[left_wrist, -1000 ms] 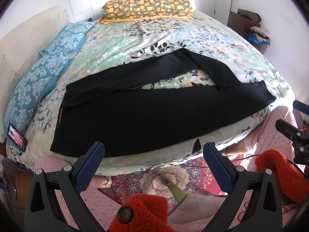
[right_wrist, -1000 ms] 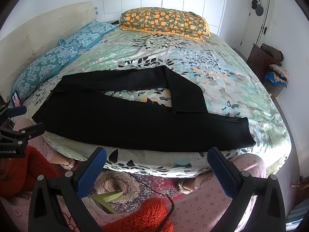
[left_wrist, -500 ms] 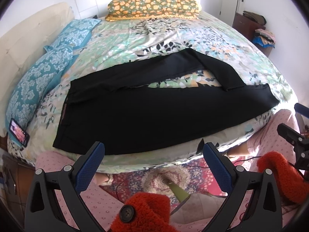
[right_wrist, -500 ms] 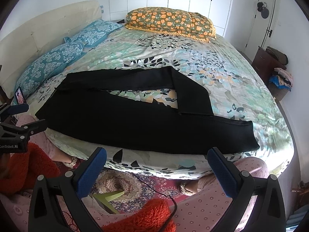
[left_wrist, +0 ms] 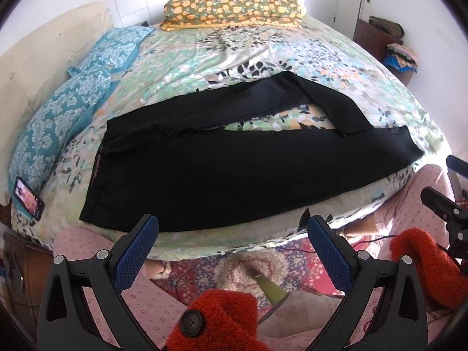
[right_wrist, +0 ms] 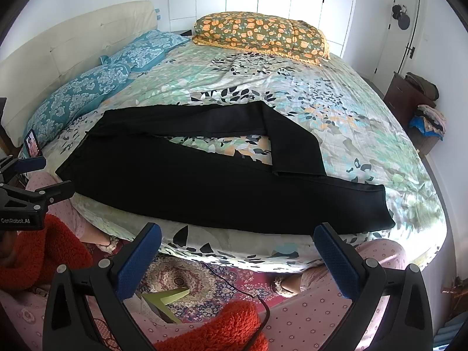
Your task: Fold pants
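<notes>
- Black pants point(left_wrist: 234, 172) are lying flat along the bed's point(left_wrist: 263, 49) near edge, far leg doubled back.
- Left gripper point(left_wrist: 232, 235) and right gripper point(right_wrist: 237, 239) are hovering before it, jaws spread, empty.
- Both have edged closer since a second ago.

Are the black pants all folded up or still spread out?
Mostly spread out. The black pants lie long across the bed; only the far leg is bent back over, its end resting on the near leg.

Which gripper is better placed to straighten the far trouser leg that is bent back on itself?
Probably the right gripper. The bent cuff of the black pants lies toward the hem end, which faces this gripper. The left gripper faces the waistband end. Both are open and empty.
</notes>
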### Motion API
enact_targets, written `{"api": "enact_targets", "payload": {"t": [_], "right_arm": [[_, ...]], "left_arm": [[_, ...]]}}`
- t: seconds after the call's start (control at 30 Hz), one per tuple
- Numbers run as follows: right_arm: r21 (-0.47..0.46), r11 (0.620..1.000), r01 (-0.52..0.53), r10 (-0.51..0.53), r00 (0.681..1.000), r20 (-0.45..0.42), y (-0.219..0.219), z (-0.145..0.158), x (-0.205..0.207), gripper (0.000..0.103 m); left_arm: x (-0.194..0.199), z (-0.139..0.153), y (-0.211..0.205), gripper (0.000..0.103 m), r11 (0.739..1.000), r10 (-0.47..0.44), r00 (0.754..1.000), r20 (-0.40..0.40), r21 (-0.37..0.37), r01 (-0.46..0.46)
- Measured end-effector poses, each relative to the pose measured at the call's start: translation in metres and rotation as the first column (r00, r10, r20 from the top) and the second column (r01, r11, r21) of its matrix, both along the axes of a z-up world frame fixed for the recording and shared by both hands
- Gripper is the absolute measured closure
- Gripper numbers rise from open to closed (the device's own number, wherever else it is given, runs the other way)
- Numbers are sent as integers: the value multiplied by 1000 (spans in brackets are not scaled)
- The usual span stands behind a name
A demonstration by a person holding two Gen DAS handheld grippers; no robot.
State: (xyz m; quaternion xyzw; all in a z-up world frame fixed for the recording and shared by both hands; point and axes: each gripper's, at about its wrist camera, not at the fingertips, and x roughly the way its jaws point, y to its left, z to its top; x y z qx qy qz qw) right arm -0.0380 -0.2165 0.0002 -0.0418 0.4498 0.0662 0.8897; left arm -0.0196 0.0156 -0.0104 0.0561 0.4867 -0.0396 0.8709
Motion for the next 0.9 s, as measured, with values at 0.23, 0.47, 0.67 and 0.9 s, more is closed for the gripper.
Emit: {"api": "enact_targets", "payload": {"t": [0.23, 0.47, 0.67, 0.9], "right_arm": [[0, 1000, -1, 1, 1000, -2, -1, 0, -1, 0], [-1, 1000, -2, 2, 1000, -6, 0, -1, -1, 0], [-1, 1000, -4, 4, 1000, -10, 0, -5, 0, 0], [-2, 1000, -3, 3, 1000, -10, 0, -4, 1, 0]], "left_arm": [[0, -1, -1, 1, 1000, 1, 1000, -4, -3, -1], [0, -1, 0, 1, 1000, 0, 1000, 1, -6, 0], [1, -1, 3, 1, 1000, 7, 1000, 2, -11, -7], [2, -1, 4, 1, 1000, 10, 1000, 3, -13, -10]]}}
